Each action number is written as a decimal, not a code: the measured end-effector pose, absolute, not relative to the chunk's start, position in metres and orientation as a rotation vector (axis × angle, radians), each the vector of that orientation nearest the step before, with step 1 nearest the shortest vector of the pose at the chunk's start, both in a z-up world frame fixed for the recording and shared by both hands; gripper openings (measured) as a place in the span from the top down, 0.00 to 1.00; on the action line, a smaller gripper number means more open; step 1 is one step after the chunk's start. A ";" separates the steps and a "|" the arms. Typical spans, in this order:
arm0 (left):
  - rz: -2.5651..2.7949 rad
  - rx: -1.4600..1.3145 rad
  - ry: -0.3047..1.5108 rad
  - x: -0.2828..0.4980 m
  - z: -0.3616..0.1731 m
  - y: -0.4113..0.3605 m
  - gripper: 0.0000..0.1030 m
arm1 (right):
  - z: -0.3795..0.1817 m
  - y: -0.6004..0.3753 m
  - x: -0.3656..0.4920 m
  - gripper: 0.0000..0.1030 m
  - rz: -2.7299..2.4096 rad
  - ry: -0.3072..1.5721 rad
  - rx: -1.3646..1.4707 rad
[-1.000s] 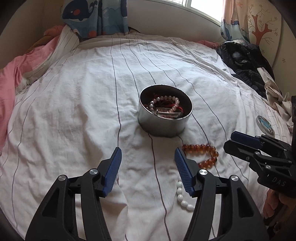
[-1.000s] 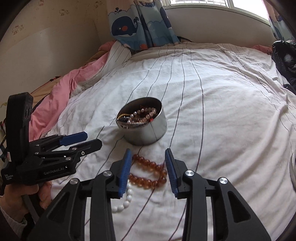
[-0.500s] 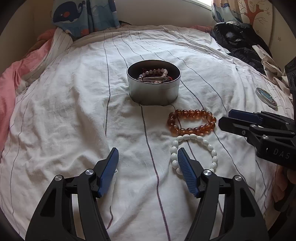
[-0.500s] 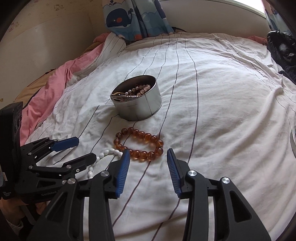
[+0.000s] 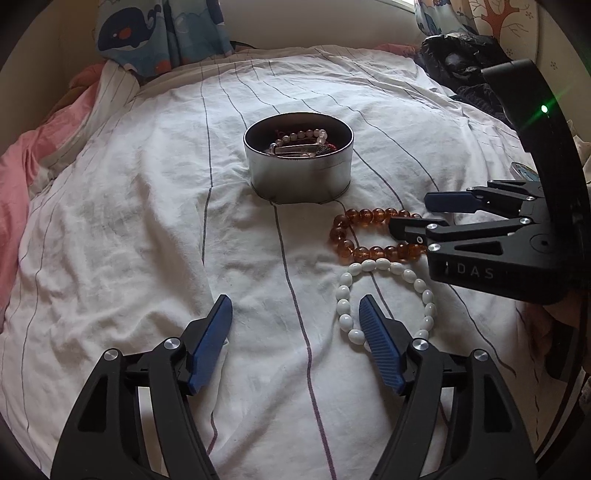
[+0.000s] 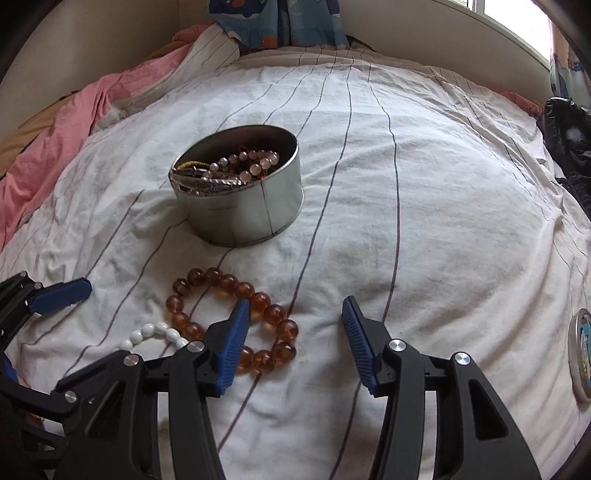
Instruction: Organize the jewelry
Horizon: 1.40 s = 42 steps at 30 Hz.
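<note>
Left wrist view. A round metal tin (image 5: 299, 162) stands upright on the white striped bedspread (image 5: 129, 221) and serves as the landmark. Inside it lie a pale bead bracelet (image 5: 303, 136) and other pieces, tangled. Just in front of the tin, to its right, lies an amber bead bracelet (image 5: 373, 236); a white bead bracelet (image 5: 384, 302) lies nearer the camera, touching the amber one. The left gripper (image 5: 295, 343) stands wide, its jaws having just been opening, with only bare cloth between them; its right finger overlaps the white bracelet's ring, contact uncertain. The right gripper (image 5: 417, 212) enters from the right of the tin, one finger crossing over the amber beads. A whale-print curtain (image 5: 155, 33) hangs beyond the tin.

Right wrist view. This angle shows more of the tin's (image 6: 240, 206) contents and a round lid-like disc (image 6: 581, 354) far to the tin's right, barely seen in the other view. The white bracelet (image 6: 155, 334) is mostly hidden here. The right gripper (image 6: 291, 343) is partly open, its jaws having just been opening, gripping nothing; its left finger overlaps the amber bracelet (image 6: 229, 321), most of which lies outside the jaws. The left gripper's fingertip (image 6: 61, 293) shows left of the tin.
</note>
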State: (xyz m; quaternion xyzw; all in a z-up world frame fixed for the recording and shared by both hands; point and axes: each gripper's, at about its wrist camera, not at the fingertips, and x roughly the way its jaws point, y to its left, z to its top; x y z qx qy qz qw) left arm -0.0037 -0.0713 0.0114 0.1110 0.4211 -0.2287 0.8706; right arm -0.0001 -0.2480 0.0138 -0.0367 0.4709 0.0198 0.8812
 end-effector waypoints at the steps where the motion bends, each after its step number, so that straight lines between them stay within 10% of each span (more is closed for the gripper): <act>1: -0.479 0.231 0.882 -0.003 0.011 -0.071 0.34 | 0.014 -0.249 -0.005 0.50 0.031 0.992 -0.102; 19: -0.547 0.331 0.863 -0.007 0.014 -0.098 0.33 | 0.029 -0.265 -0.031 0.59 0.171 0.896 0.080; 22: -0.569 0.350 0.915 -0.006 0.004 -0.102 0.62 | 0.017 -0.258 -0.029 0.85 0.203 0.969 0.059; 26: -0.574 0.333 0.939 -0.009 0.009 -0.097 0.87 | 0.021 -0.247 -0.037 0.88 0.304 0.977 0.051; 31: -0.573 0.293 0.936 -0.004 0.010 -0.093 0.75 | 0.022 -0.251 -0.036 0.66 0.228 0.954 0.041; 42: -0.567 0.302 0.920 -0.004 0.005 -0.099 0.58 | 0.012 -0.246 -0.032 0.69 0.226 0.985 -0.005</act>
